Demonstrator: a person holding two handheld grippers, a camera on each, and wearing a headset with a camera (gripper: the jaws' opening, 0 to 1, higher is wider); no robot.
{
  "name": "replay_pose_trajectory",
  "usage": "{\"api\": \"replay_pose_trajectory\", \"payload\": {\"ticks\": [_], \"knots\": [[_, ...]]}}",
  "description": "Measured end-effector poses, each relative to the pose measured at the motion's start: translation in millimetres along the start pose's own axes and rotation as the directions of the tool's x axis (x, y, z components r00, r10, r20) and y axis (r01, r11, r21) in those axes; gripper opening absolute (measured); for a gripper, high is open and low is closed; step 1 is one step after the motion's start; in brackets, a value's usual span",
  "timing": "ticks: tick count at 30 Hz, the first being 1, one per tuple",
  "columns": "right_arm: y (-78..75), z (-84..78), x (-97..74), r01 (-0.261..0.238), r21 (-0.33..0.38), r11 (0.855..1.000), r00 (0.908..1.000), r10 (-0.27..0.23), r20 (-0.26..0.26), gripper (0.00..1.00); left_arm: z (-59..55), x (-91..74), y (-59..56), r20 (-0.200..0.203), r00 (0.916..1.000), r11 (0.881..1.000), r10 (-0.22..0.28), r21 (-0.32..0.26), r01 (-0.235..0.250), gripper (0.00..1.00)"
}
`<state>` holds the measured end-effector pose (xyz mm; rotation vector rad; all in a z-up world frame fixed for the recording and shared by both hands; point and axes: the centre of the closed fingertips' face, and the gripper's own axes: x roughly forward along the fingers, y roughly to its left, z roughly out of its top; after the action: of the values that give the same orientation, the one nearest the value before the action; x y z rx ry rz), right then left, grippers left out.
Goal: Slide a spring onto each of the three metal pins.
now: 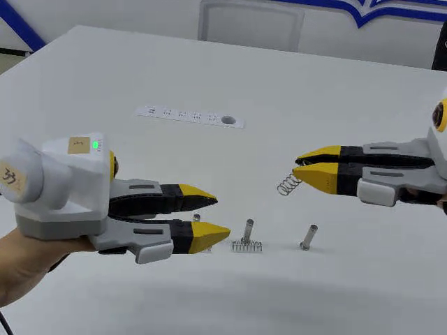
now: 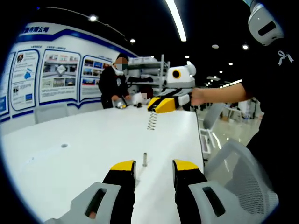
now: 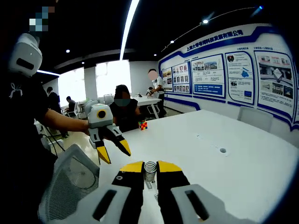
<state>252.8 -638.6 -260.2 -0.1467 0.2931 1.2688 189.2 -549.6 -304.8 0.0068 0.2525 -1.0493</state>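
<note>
Head view gave me a broad white table (image 1: 209, 77), a chair (image 1: 250, 24) at its far edge, a power strip (image 1: 190, 116) on top. My left gripper (image 1: 222, 216) hung open; my right gripper (image 1: 295, 166) pinched a spring (image 1: 288, 184) off the surface near the middle pin (image 1: 247, 230), a second spring (image 1: 246, 246) lying at its foot.

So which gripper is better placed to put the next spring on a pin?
Right. The right gripper pinches a spring at its tips, close to the rightmost pin; the left gripper is open and holds nothing.
</note>
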Motion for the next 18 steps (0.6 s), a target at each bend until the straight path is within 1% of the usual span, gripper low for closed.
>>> {"api": "replay_pose_trajectory", "payload": {"ticks": [2,4,6,8,9,11,13,14,15,16,18], "knots": [[-13.7,-8.4,-4.0,0.045,-0.002,0.999,0.9987,-0.045,-0.024,0.10,-1.6,-5.1,6.5,-0.001,0.9998,1.000,0.022,-0.006,-0.022,0.36],[-21.6,-15.5,-6.2,0.070,0.002,0.998,0.9967,-0.070,-0.042,0.10,-3.1,-9.3,12.1,-0.004,0.9991,0.999,0.043,-0.008,-0.043,0.39],[-28.1,-23.7,-7.9,0.087,0.013,0.996,0.9946,-0.086,-0.058,0.10,-5.0,-14.4,19.8,-0.008,0.9972,0.997,0.074,-0.002,-0.074,0.44],[-37.2,-32.1,-10.4,0.125,0.012,0.992,0.9893,-0.123,-0.078,0.10,-6.9,-19.4,26.3,-0.013,0.9949,0.995,0.100,-0.005,-0.100,0.48],[-39.1,-34.9,-10.6,0.128,0.014,0.992,0.9885,-0.127,-0.082,0.10,-7.7,-21.3,28.4,-0.014,0.9942,0.994,0.106,-0.005,-0.106,0.50],[-44.3,-44.0,-11.4,0.149,0.017,0.989,0.9841,-0.146,-0.101,0.10,-9.6,-26.7,34.5,-0.018,0.9915,0.992,0.129,-0.008,-0.129,0.50],[-48.4,-55.8,-11.8,0.161,0.010,0.987,0.9781,-0.158,-0.135,0.10,-10.2,-31.5,40.8,-0.016,0.9870,0.987,0.160,-0.003,-0.160,0.51],[-51.6,-62.6,-12.0,0.175,0.004,0.984,0.9730,-0.173,-0.153,0.10,-10.7,-34.0,43.6,-0.014,0.9852,0.985,0.171,-0.009,-0.171,0.52],[-52.1,-67.9,-11.9,0.174,-0.003,0.985,0.9702,-0.172,-0.171,0.10,-11.2,-35.5,44.9,-0.015,0.9844,0.984,0.175,-0.013,-0.175,0.54],[-53.2,-71.1,-11.1,0.179,0.002,0.984,0.9689,-0.176,-0.174,0.10,-11.6,-36.8,45.7,-0.015,0.9838,0.984,0.179,-0.015,-0.179,0.54],[-55.9,-81.2,-10.9,0.186,0.002,0.983,0.9628,-0.182,-0.200,0.10,-12.9,-39.0,46.9,-0.018,0.9822,0.982,0.187,-0.019,-0.187,0.53]]}}
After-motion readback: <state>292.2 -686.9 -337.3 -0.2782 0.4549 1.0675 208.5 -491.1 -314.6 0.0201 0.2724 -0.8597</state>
